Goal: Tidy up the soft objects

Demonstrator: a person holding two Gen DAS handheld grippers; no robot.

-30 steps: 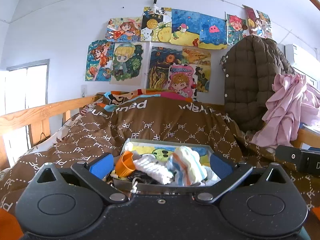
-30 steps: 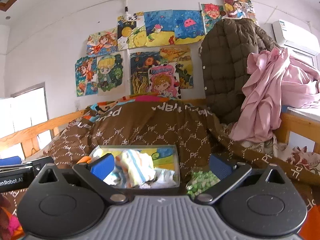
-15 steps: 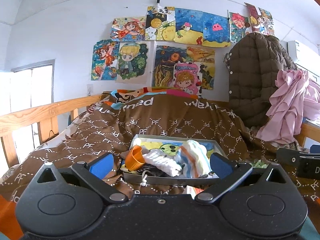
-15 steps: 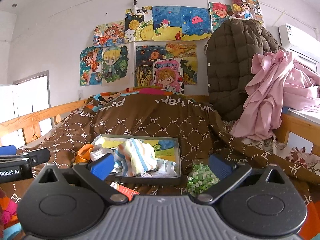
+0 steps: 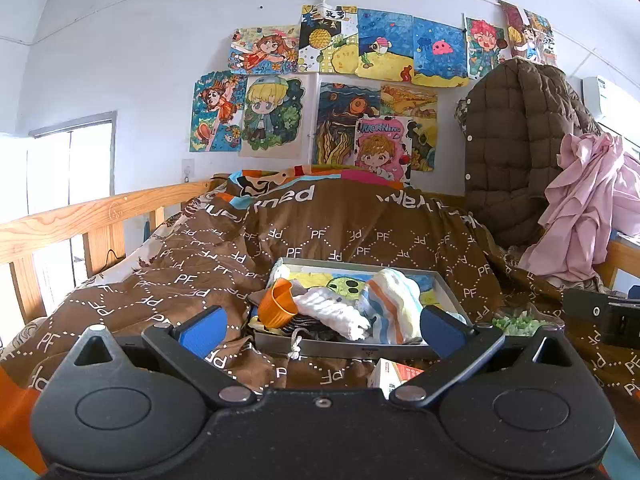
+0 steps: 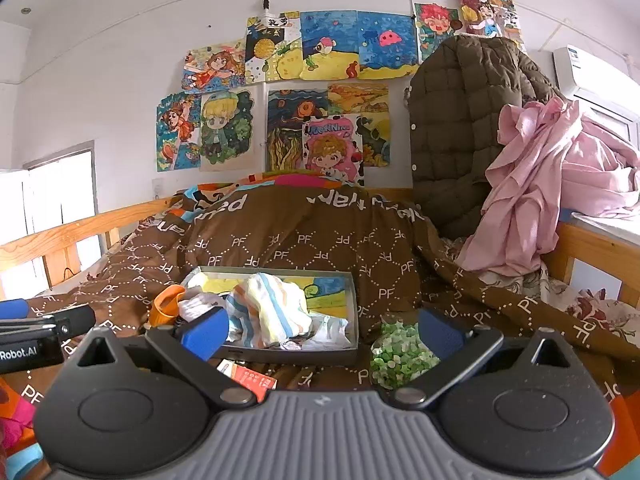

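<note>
A grey shallow box lies on the brown quilt. It holds a striped cloth, a white cloth, an orange piece and other small fabrics. A green-and-white speckled soft thing lies right of the box. My left gripper is open and empty, just short of the box. My right gripper is open and empty, in front of the box's right end.
A red-and-white small carton lies before the box. The brown quilt heaps up behind. A brown padded coat and pink cloth hang at the right. A wooden bed rail runs along the left.
Both grippers have drawn back and risen from the box, so more of the quilt and the small carton show in front. Both stay open and empty.
</note>
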